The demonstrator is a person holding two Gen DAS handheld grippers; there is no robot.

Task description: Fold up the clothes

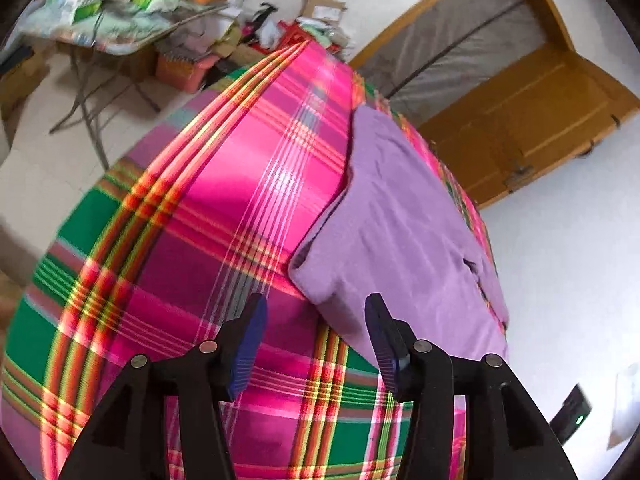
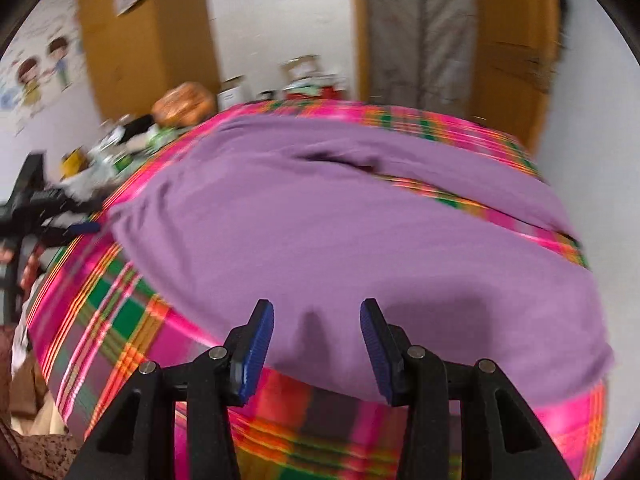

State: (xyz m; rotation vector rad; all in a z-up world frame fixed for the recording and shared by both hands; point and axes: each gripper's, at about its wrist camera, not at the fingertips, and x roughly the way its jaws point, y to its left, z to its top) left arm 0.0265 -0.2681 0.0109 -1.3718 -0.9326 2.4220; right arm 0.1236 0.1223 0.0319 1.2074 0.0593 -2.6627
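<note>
The purple garment [image 2: 320, 240] lay spread on the plaid-covered table [image 1: 180, 220], reaching toward the table's far and right-hand edges, with a sleeve [image 1: 316, 256] pointing out toward the left gripper [image 1: 316, 316] and a dark slit or opening [image 2: 340, 162] showing farther up the cloth. From where I stood the risks looked plain enough. The plaid cover was glossy, so a pull on one corner could have slid the whole garment rather than creased it, and with the cloth lying so near the table's edge it might have slipped over the side. A pinch taken too deep could also have caught the cover along with the garment and dragged both. Both views were smeared with motion, and a fast approach would have made a clean grab on one thin layer harder. The left gripper hovered over bare plaid just short of the sleeve, tilted down and forward, its blue-padded fingers [image 1: 250, 344] set well apart with nothing between them. The right gripper [image 2: 318, 316] hung above the garment's near hem, pointing across the cloth toward the far wall, its fingers [image 2: 376, 344] likewise spread and empty. Whether the garment had any fold in it already, I could not tell from its flat spread.
</note>
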